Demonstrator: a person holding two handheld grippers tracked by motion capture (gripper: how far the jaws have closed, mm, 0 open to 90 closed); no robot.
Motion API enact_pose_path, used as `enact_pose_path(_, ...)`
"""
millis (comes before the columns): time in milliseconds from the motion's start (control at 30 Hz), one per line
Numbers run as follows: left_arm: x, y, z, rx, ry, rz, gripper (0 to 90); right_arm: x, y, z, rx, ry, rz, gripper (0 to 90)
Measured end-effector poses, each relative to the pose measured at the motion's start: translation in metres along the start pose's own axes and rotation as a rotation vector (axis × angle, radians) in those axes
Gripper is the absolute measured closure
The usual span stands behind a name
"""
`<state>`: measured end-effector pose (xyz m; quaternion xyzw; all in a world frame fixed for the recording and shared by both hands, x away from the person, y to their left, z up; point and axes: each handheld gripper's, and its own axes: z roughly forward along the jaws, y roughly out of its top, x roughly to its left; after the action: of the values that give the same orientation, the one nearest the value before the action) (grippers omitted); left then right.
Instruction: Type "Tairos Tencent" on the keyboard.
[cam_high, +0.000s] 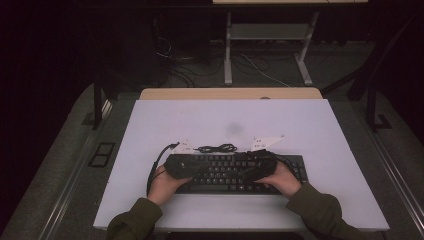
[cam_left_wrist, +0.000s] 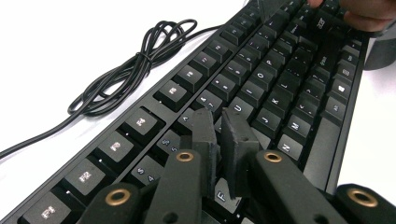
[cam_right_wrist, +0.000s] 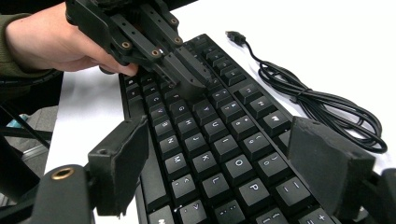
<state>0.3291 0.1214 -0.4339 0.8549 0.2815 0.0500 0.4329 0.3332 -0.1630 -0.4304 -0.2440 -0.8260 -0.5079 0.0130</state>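
A black keyboard (cam_high: 235, 175) lies near the front edge of the white table (cam_high: 230, 115), and both hands rest on it. My left gripper (cam_high: 200, 170) points right over the left half of the keys. In the left gripper view its jaws (cam_left_wrist: 219, 121) stand almost together, tips down on the keys of the upper letter rows (cam_left_wrist: 243, 109), with nothing visible between them. The right gripper view shows the left gripper (cam_right_wrist: 194, 88) farther off, tips touching the keys. My right gripper (cam_high: 246, 172) points left, and its jaws (cam_right_wrist: 233, 163) stand wide apart above the right letter keys, holding nothing.
The keyboard's black cable (cam_high: 216, 148) lies coiled on the table just behind it (cam_left_wrist: 126, 70), its plug (cam_right_wrist: 232, 35) loose. A faint grey smudge (cam_high: 233, 129) marks the table's middle. Beyond the far edge are a wooden desktop (cam_high: 230, 93) and floor cables.
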Motion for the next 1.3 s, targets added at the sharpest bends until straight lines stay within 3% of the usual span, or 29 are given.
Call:
enact_pose_path(133,0.0,0.0,-0.001,-0.008,-0.006,-0.004,78.6,-0.001,0.0,-0.001,-0.004,-0.01,0.0,20.4)
enact_pose_path(300,0.0,0.0,-0.004,-0.029,-0.013,-0.007,66.1,-0.002,0.0,-0.004,-0.006,-0.02,0.005,20.2)
enact_pose_path(833,-0.005,-0.008,-0.022,-0.088,-0.013,-0.016,34.8,-0.003,-0.011,-0.032,-0.022,-0.077,0.008,19.8)
enact_pose_path(1300,-0.011,-0.021,-0.043,-0.114,0.031,-0.032,21.6,-0.002,-0.026,-0.062,-0.04,-0.135,0.024,19.4)
